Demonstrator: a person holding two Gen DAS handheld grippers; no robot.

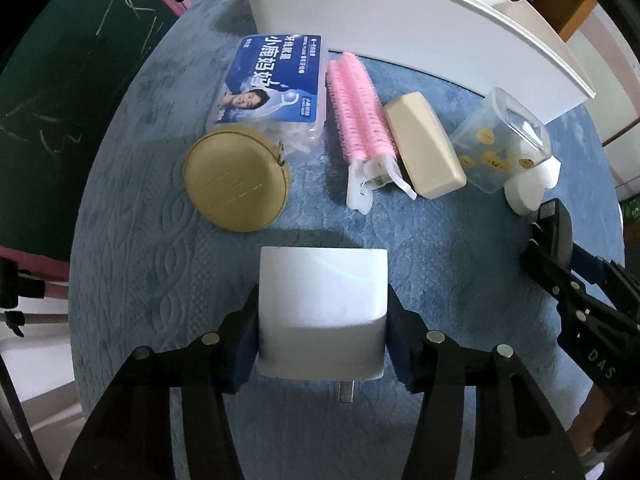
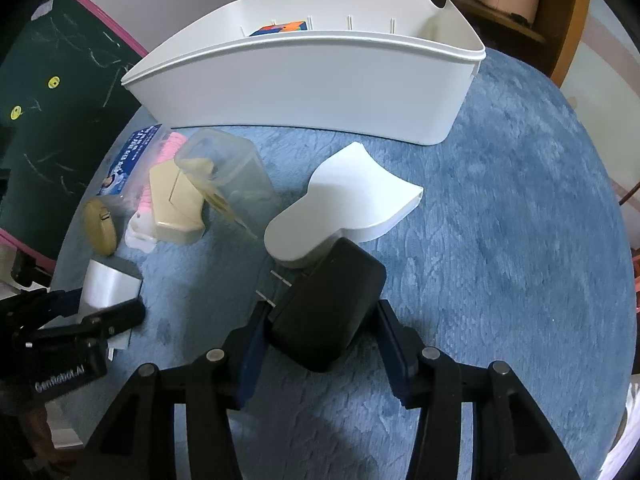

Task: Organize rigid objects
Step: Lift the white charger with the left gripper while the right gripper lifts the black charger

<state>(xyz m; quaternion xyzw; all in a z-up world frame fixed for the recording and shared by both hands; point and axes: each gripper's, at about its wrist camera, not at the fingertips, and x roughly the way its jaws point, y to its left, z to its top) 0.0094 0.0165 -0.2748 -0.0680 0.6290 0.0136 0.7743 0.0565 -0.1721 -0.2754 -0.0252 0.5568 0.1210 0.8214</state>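
Note:
A white plug-in charger (image 1: 324, 272) stands on the blue cloth (image 1: 440, 264), prongs toward the camera. My left gripper (image 1: 322, 300) is shut on it, one pad pressing each side. In the right wrist view a black charger (image 2: 336, 280) lies at a slant, prongs to the left, and my right gripper (image 2: 323, 312) is shut on it across its body. The left gripper (image 2: 80, 320) with the white charger (image 2: 108, 284) shows at that view's left edge. At the far side stands a white bin (image 2: 312, 84) with a coloured cube (image 2: 280, 28) inside.
Between the grippers and the bin lie a round olive tape measure (image 1: 236, 180), a blue floss box (image 1: 272, 76), pink hair rollers (image 1: 356, 108), a beige case (image 1: 424, 144), a clear lidded container (image 1: 500, 140) and a white curved piece (image 2: 344, 208). A green chalkboard (image 1: 60, 80) stands left.

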